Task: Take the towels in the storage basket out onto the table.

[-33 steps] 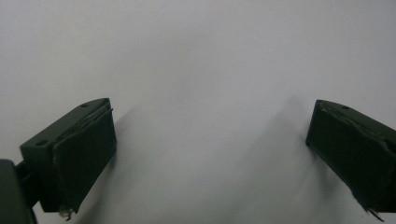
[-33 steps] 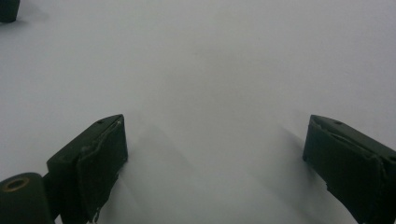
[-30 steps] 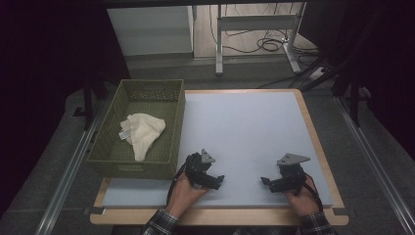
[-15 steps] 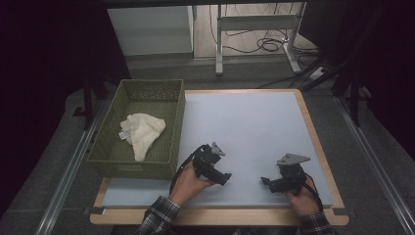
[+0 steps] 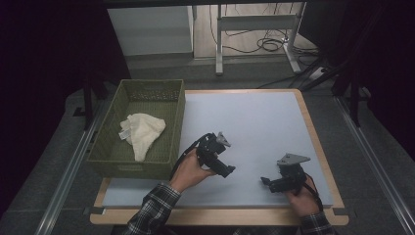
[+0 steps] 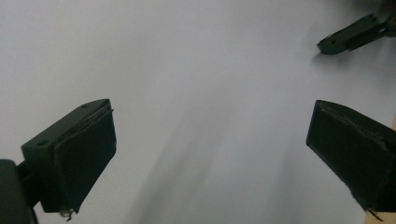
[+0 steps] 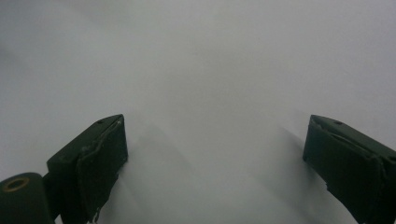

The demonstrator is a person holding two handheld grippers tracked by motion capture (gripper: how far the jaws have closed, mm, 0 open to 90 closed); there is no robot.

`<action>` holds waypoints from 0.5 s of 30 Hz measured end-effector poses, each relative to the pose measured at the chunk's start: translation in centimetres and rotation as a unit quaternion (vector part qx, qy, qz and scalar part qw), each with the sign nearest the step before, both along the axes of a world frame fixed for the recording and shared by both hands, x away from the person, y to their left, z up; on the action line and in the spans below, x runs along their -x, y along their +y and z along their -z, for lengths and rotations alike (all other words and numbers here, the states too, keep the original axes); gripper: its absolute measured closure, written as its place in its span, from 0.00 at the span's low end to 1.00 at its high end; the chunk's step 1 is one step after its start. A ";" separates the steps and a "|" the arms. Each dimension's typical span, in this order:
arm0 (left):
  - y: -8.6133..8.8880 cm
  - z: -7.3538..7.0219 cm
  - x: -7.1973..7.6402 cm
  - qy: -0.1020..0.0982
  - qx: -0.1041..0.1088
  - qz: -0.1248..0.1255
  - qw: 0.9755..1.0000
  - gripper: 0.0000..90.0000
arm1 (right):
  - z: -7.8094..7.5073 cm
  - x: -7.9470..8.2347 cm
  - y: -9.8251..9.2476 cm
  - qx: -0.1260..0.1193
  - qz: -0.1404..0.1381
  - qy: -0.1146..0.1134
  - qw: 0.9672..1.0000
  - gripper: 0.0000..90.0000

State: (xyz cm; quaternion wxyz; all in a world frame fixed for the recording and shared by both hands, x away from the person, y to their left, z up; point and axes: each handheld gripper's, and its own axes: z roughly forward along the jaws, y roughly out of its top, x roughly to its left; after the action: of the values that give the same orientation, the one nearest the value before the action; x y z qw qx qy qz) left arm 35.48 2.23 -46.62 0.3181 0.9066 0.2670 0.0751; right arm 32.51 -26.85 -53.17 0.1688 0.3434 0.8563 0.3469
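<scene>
My left gripper [image 5: 226, 170] is held up above the pale blue mat [image 5: 254, 122], just right of the green basket [image 5: 177, 128]. Its jaws point toward the right hand. In the left gripper view my left gripper [image 6: 210, 158] stands wide open with only bare mat between the jaws. That view also has a jaw of the other gripper [image 6: 355, 35] at its top right. My right gripper [image 5: 266, 181] rests low near the mat's front right. In the right gripper view my right gripper [image 7: 215, 163] is open over bare mat, holding nothing.
A white cloth [image 5: 142, 131] lies crumpled inside the green basket at the table's left. The wooden table edge [image 5: 220, 215] runs along the front. Beyond the table stand a metal frame [image 5: 254, 24] and floor cables [image 5: 271, 45].
My left gripper has risen and moved right and away from the front edge, over the mat. The right gripper has stayed where it was.
</scene>
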 end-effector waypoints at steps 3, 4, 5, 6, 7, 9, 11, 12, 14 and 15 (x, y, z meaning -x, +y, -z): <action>0.1 -0.8 -0.3 -0.002 -0.004 0.006 1.000 0.01 | 0.0 0.0 0.0 -0.001 0.000 0.000 1.000 0.07; 0.2 -1.1 -0.4 -0.005 -0.004 0.004 1.000 0.01 | 0.0 0.0 0.0 -0.001 0.000 -0.001 1.000 0.07; 0.3 -1.3 -0.6 -0.006 -0.002 0.006 1.000 0.01 | 0.0 0.0 0.0 -0.001 -0.001 -0.001 1.000 0.07; 0.6 -1.9 -0.8 -0.007 0.007 0.006 1.000 0.00 | 0.0 0.0 0.0 -0.001 0.000 0.000 1.000 0.07; 0.6 -1.9 -0.8 -0.007 0.007 0.006 1.000 0.00 | 0.0 0.0 0.0 -0.001 0.000 -0.001 1.000 0.07; 1.1 -2.7 -1.2 -0.011 0.011 0.007 1.000 0.00 | 0.0 0.0 0.0 -0.001 0.000 -0.001 1.000 0.07; 1.2 -3.0 -1.3 -0.013 0.009 0.006 1.000 0.00 | 0.0 0.0 0.0 -0.001 0.000 0.000 1.000 0.07; 1.3 -3.2 -1.5 -0.016 0.006 0.007 1.000 0.00 | 0.0 0.0 0.0 -0.001 0.000 0.000 1.000 0.07; 1.6 -3.7 -1.6 -0.024 0.002 0.006 1.000 0.00 | 0.0 0.0 0.0 -0.001 0.000 -0.001 1.000 0.07; 1.7 -3.9 -1.7 -0.028 0.001 0.004 1.000 0.00 | 0.0 0.0 0.0 -0.001 0.000 -0.001 1.000 0.07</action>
State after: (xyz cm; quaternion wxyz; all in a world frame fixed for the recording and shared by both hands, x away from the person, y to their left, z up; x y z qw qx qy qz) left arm 37.23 3.95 -42.69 0.3262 0.9050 0.2546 0.0990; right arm 32.52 -26.84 -53.18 0.1691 0.3432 0.8560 0.3477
